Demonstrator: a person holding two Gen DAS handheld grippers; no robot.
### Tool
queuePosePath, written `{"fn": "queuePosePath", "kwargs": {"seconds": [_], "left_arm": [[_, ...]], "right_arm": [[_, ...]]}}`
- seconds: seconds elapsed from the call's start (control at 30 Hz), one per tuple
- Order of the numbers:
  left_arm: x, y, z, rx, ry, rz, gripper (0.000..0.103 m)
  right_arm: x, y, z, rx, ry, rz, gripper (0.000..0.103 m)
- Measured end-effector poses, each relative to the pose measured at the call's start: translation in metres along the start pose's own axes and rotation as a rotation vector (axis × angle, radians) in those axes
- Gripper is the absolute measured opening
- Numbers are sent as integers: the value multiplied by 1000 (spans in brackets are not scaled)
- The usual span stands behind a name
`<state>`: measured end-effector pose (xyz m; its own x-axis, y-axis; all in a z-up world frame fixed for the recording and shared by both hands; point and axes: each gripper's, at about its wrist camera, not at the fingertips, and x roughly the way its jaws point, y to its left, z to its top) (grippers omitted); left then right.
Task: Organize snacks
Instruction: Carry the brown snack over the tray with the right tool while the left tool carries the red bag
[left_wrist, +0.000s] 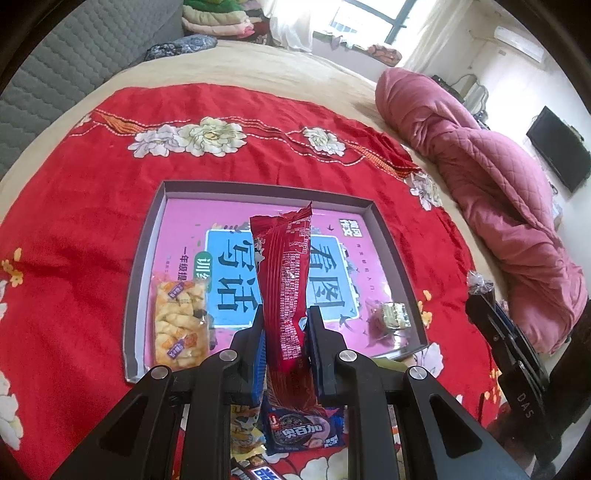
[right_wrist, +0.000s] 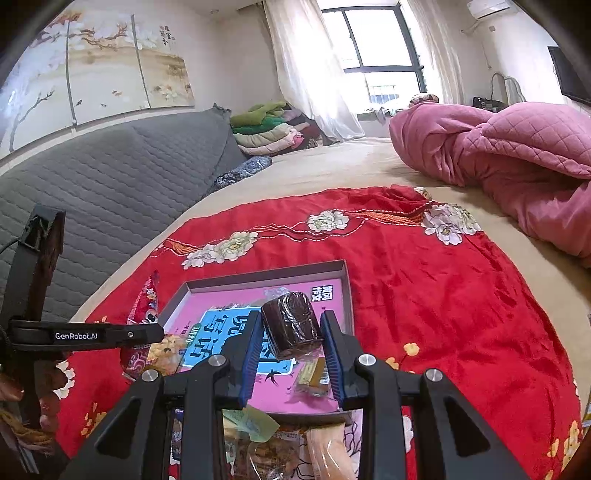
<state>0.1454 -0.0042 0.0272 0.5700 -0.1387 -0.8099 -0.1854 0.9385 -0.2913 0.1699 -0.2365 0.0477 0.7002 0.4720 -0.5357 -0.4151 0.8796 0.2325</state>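
The left claw (left_wrist: 285, 354) is clamped on a long red snack packet (left_wrist: 286, 280), a glossy foil sleeve with small white print down one side and a crimped, torn-looking top. The packet stands upright between the blue pads, its upper end raised over the middle of the shallow box lid (left_wrist: 146, 258), which lies open side up on the red floral blanket (left_wrist: 74, 221) spread across the bed. Inside the lid, at its near left corner, lies a clear bag of yellow crackers (left_wrist: 177, 321); at the near right lies a small gold-wrapped sweet (left_wrist: 393, 314). Below the left claw a blue cookie packet (left_wrist: 304, 430) lies on the blanket with other wrappers.

The right claw (right_wrist: 291, 347) is closed around a dark brown round cake in clear wrap (right_wrist: 291, 325), held just above the lid's pink floor, nearer the lid's right wall (right_wrist: 347, 295). Under it sits a small yellow-orange wrapped snack (right_wrist: 312, 376). Loose snack bags (right_wrist: 280, 450) crowd the blanket before the lid's near edge.

The middle and far half of the lid's floor are bare. To the right, the blanket is open up to a bunched pink quilt (right_wrist: 517, 155).
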Motion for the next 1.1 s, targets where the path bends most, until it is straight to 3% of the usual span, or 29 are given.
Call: {"fn": "queuePosePath", "kwargs": {"seconds": [0.3, 0.63, 1.1], "left_arm": [[16, 3, 3, -11, 24, 54, 20], [41, -4, 14, -10, 46, 66, 20], [68, -3, 14, -13, 90, 94, 20]], "right_arm": [[9, -7, -9, 5, 20, 33, 32], [26, -24, -28, 28, 101, 31, 32], [48, -18, -46, -27, 193, 28, 32]]}}
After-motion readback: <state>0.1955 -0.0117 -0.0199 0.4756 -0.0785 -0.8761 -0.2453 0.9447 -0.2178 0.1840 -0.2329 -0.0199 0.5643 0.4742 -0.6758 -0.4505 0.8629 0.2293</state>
